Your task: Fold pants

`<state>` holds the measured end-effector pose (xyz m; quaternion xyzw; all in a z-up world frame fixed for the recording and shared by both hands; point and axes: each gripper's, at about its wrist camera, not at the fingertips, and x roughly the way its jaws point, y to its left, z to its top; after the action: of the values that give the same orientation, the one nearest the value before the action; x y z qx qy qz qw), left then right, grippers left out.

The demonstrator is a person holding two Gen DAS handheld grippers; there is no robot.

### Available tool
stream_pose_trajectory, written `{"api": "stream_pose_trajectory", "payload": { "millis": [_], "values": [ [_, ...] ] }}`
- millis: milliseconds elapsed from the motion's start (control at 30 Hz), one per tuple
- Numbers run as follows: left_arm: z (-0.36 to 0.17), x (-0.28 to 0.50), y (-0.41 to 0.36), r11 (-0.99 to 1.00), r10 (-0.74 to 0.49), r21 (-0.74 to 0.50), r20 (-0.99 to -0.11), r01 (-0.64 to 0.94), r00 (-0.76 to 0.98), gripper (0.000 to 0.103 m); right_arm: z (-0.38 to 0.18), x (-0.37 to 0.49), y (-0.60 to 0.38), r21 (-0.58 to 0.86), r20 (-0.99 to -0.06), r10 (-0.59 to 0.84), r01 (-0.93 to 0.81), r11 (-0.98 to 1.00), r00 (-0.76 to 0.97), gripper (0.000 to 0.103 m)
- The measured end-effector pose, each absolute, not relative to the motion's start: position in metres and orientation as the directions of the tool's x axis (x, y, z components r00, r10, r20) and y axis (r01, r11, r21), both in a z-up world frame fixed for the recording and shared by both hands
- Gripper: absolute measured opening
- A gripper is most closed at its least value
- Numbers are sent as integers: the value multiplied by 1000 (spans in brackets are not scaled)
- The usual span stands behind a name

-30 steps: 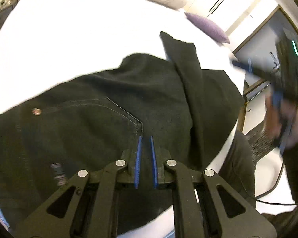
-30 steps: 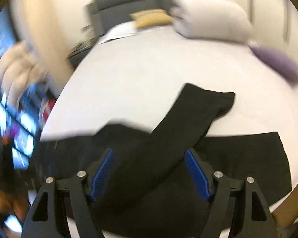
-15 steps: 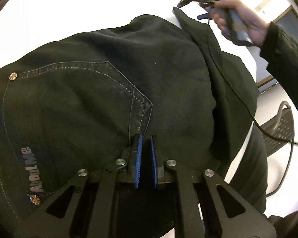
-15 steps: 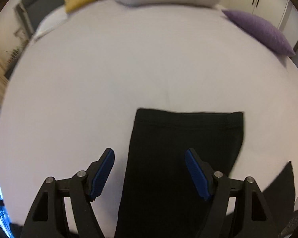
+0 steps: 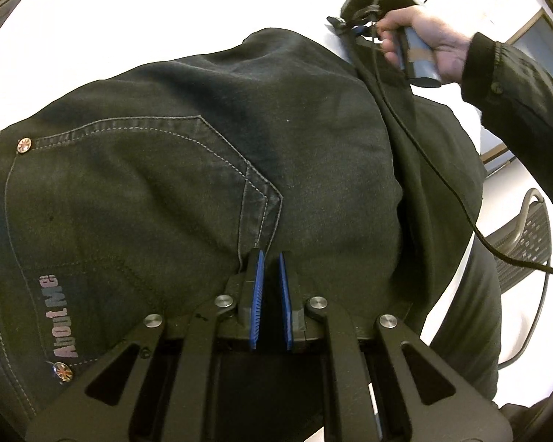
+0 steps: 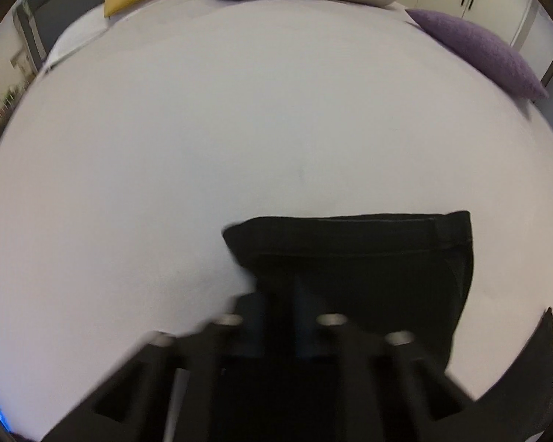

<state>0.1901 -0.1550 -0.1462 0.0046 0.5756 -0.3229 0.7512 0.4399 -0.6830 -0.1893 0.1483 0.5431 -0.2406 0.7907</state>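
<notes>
Your black denim pants (image 5: pixel 210 184) lie on the white bed (image 6: pixel 239 129), one leg (image 6: pixel 357 258) thrown across toward the pillows; folding has barely begun. Your left tool (image 5: pixel 271 287), jaws nearly closed, rests at the seat and appears to pinch fabric. Your right tool (image 6: pixel 280 309), blurred, narrows over the leg's hem; whether it grips, you cannot tell.

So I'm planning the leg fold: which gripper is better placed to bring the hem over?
Probably the right gripper. Its fingers sit at the hem end of the black denim pants on the white bed, though blurred. The left gripper is shut, pinching fabric beside the stitched back pocket.
</notes>
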Motion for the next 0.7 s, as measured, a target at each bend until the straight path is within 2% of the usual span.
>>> {"api": "stream_pose_trajectory", "payload": {
  "millis": [167, 400, 600, 700],
  "values": [
    [-145, 188, -157, 791, -468, -346, -874, 506, 134, 9, -151, 395, -712, 162, -873, -175, 610, 776, 455, 6],
    [-141, 186, -166, 795, -437, -305, -888, 525, 146, 9, -90, 265, -753, 411, -708, -233, 657, 632, 667, 5],
    [-137, 187, -178, 800, -406, -275, -903, 534, 144, 9, -89, 140, -786, 576, -614, -325, 690, 438, 719, 5],
    [-134, 189, -185, 805, -389, -261, -910, 533, 142, 9, -104, 86, -795, 612, -612, -362, 711, 346, 703, 5]
  ]
}}
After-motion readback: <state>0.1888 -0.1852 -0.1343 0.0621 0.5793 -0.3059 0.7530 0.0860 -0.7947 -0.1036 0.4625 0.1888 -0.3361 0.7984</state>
